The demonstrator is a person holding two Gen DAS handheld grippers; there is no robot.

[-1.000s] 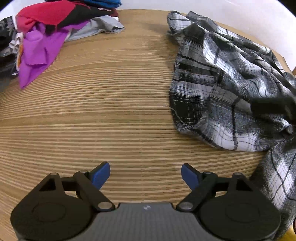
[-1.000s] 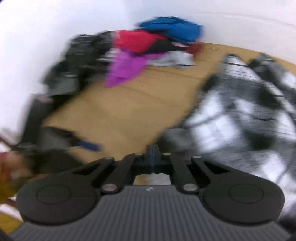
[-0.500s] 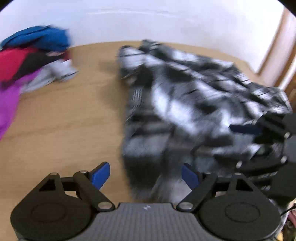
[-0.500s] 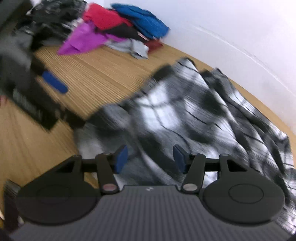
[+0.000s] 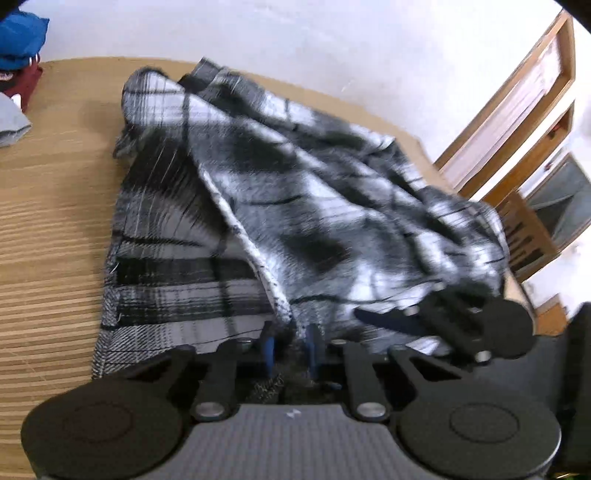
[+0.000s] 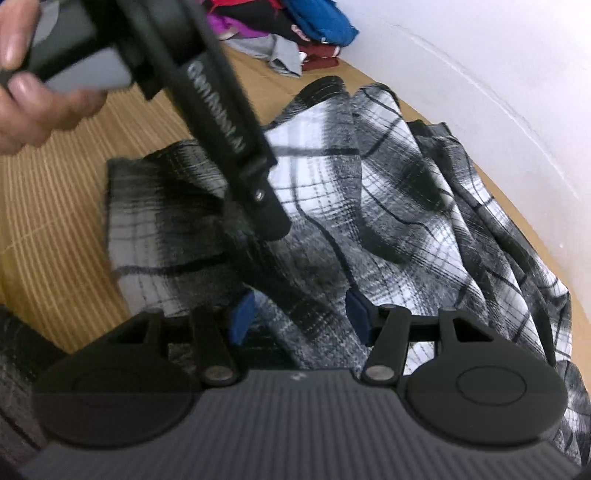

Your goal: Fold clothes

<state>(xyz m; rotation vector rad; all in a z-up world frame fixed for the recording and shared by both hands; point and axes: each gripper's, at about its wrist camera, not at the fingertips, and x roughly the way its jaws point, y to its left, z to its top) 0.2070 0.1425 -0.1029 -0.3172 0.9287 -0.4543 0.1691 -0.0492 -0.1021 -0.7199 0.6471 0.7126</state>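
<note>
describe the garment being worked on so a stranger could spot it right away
On the wooden table, away from the colourful clothes pile at the far end by the wall, the plaid shirt lies crumpled. It is the only black-and-white checked garment, and the left gripper pinches its near edge.

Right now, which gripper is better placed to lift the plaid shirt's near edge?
Left. The left gripper has its jaws closed on a fold of the plaid shirt; the right gripper hangs open over it, gripping nothing.

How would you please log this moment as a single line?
left claw: shut on black-and-white plaid flannel shirt | right claw: open, over shirt | wooden table
</note>
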